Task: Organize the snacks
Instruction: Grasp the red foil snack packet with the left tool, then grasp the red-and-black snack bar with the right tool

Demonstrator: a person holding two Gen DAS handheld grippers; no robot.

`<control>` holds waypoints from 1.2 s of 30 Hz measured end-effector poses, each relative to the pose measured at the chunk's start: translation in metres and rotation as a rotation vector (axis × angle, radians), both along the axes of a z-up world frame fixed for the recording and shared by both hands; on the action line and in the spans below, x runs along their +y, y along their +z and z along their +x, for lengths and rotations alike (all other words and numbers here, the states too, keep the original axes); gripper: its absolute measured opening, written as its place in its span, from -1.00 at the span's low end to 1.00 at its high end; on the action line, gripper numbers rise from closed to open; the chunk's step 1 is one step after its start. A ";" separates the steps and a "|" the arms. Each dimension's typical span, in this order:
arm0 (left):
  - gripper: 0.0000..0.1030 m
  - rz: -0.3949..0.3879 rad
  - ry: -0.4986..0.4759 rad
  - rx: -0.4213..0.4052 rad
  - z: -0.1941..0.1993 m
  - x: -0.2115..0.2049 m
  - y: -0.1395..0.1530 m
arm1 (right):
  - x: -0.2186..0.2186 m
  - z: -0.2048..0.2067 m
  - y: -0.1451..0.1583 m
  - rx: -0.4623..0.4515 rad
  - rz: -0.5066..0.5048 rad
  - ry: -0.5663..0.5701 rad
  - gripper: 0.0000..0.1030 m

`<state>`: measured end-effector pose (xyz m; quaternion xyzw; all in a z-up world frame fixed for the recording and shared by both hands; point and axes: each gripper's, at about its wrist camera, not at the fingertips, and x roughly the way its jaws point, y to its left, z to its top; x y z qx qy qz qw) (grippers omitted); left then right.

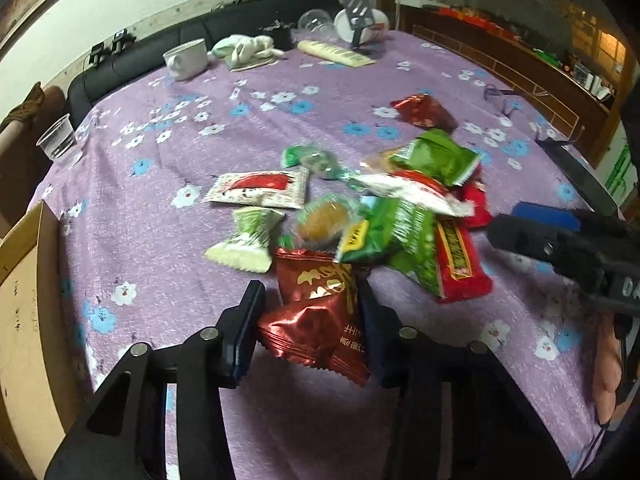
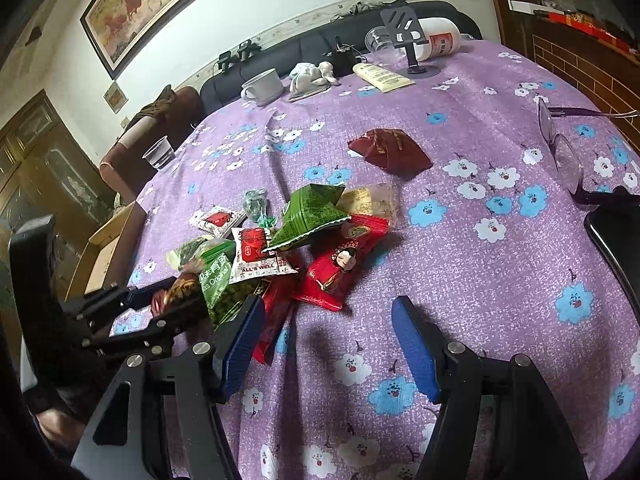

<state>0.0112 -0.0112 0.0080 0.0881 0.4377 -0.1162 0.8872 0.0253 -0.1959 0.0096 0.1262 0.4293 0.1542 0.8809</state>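
A pile of snack packets [image 1: 380, 216] in green, red and white lies in the middle of the purple flowered tablecloth [image 1: 160, 208]. My left gripper [image 1: 310, 292] is shut on a dark red foil packet [image 1: 316, 316] at the pile's near edge, with a pad pressing on each side. In the right wrist view the same gripper [image 2: 172, 300] holds that packet [image 2: 180, 292] at the pile's left. My right gripper [image 2: 328, 306] stands open just in front of the pile [image 2: 280, 240], nothing between its pads. Another dark red packet [image 2: 390, 152] lies alone farther back.
A white mug [image 1: 188, 58], a rag [image 1: 248, 48], a cream tube [image 1: 336, 52], a phone stand [image 2: 404, 32] and clear cups stand at the far edge. A plastic cup [image 1: 58, 142] sits at the left edge, a cardboard box [image 1: 24, 300] beside the table. Glasses [image 2: 560, 148] and a phone [image 2: 616, 248] lie at the right.
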 end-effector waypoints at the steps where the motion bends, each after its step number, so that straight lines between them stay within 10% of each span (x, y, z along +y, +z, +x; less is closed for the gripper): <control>1: -0.19 -0.012 -0.002 -0.005 -0.004 0.001 0.001 | 0.000 0.000 0.000 -0.003 -0.003 -0.002 0.33; 14: -0.19 -0.213 0.181 -0.136 -0.029 0.060 0.026 | 0.032 -0.016 0.013 -0.111 -0.121 0.139 0.31; 19: -0.19 -0.275 0.222 -0.203 -0.030 0.074 0.032 | 0.055 -0.023 0.011 -0.049 -0.196 0.191 -0.28; 32: -0.18 -0.271 0.214 -0.232 -0.034 0.076 0.035 | 0.087 0.022 0.001 0.072 -0.347 0.163 -0.32; 36: -0.18 -0.271 0.222 -0.229 -0.034 0.077 0.035 | 0.095 0.020 0.000 0.015 -0.376 0.145 -0.61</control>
